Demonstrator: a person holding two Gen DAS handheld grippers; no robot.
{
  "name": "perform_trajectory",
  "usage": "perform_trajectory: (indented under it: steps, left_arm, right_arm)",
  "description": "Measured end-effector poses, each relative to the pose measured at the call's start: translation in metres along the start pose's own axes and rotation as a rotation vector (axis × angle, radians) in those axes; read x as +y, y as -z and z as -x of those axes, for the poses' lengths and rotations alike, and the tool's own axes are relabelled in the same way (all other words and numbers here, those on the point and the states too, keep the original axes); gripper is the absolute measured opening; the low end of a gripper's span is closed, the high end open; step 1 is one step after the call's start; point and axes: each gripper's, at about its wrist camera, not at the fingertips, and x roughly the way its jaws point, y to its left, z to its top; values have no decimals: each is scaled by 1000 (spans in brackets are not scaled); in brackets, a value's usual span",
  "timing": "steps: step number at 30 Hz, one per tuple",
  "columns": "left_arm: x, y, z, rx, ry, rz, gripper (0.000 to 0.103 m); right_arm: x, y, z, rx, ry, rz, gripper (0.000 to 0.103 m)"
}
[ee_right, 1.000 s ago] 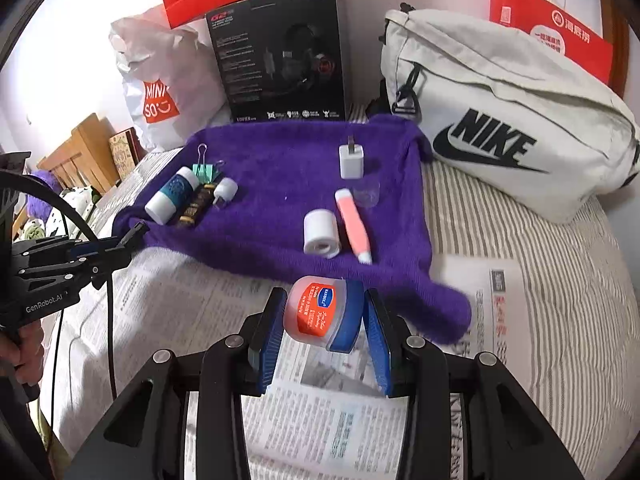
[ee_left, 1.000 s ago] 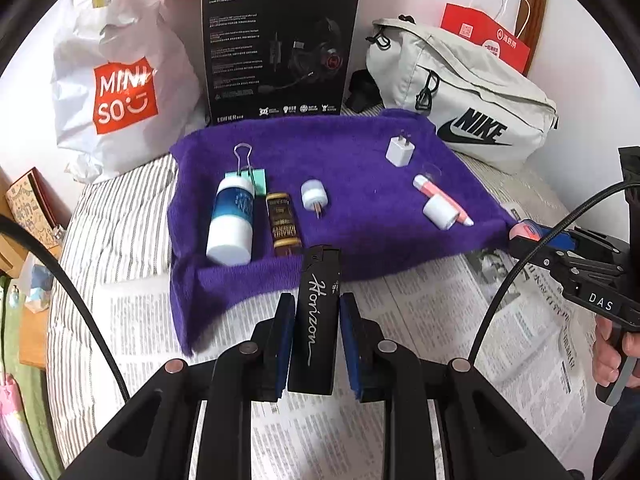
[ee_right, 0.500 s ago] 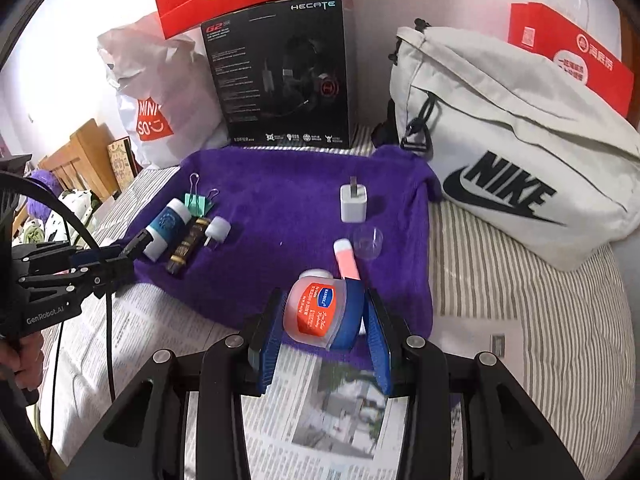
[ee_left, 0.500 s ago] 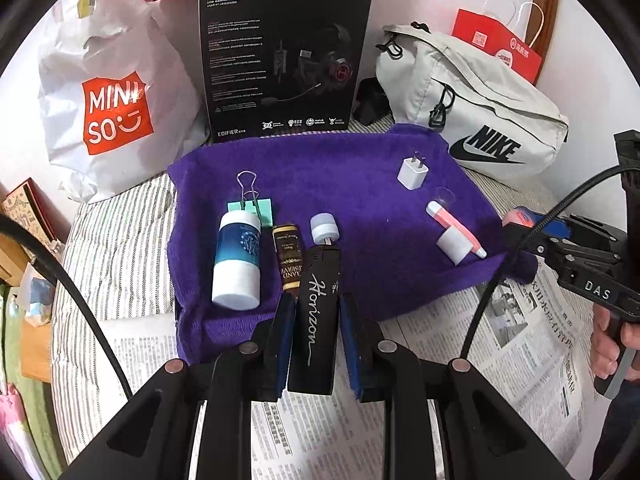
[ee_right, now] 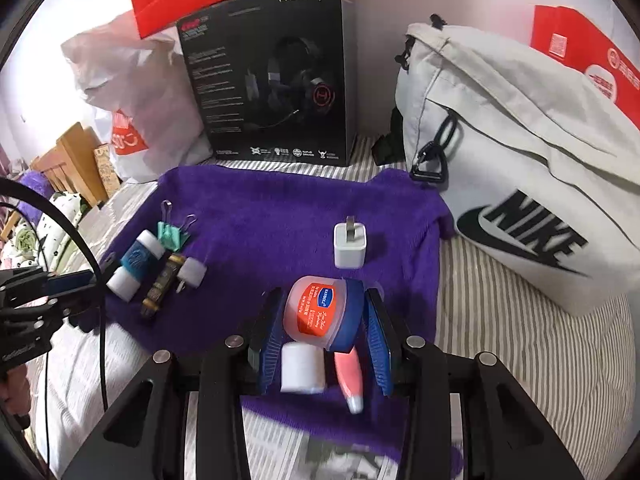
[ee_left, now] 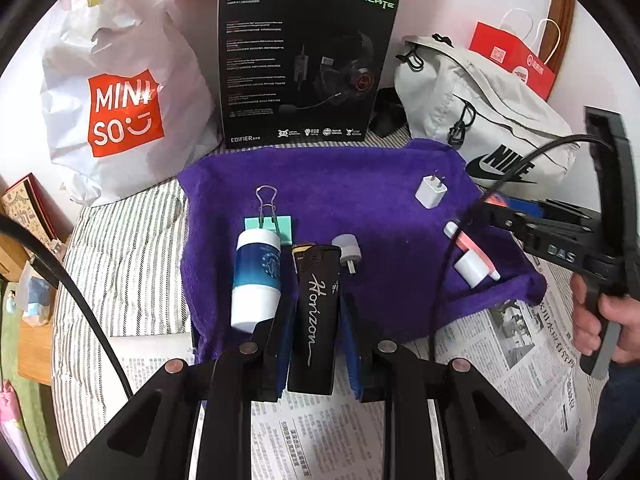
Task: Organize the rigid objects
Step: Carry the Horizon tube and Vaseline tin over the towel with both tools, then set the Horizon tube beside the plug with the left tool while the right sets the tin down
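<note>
Left gripper (ee_left: 314,320): fingers narrow, clamped on black lighter (ee_left: 314,312), upright between pads, script lettering on face, over near edge of purple towel (ee_left: 352,184). Bottle (ee_left: 256,276) just left of it, white plug (ee_left: 347,249) just right. Right gripper (ee_right: 322,320): fingers partly apart, clamped on pink jar (ee_right: 320,312), blue lid toward right pad, above white cap (ee_right: 301,367) and pink tube (ee_right: 349,372) on towel. Charger (ee_right: 349,245) beyond.

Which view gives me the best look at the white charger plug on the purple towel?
The right wrist view: the white charger plug sits near centre, large and unobstructed, prongs pointing away. The left wrist view shows it smaller, off toward the right, but still fully visible.
</note>
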Motion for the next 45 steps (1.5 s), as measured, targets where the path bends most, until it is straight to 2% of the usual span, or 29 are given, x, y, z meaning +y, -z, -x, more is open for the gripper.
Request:
perform_trajectory:
  steps: [8,17,25,32,36,45]
  left_arm:
    - [10,-4,-4,-6,7,18,22]
    - [18,-2,-9,5,13,28,22]
    - [20,-1,-11,8,20,34,22]
    - [19,-1,-9,14,14,33,22]
    - [20,2,-7,22,3,37,22]
    - [8,-1,-8,31,25,16,22]
  right_arm:
    - [4,-18,-50,65,17,26,39]
    - [13,-19,-91,137,27,54,39]
    - [18,-19,-95,134,34,70,39]
    - [18,-17,-92,148,23,72,46]
    - [17,-13,-80,142,26,80,51]
    - [7,-5,-41,98,0,56,52]
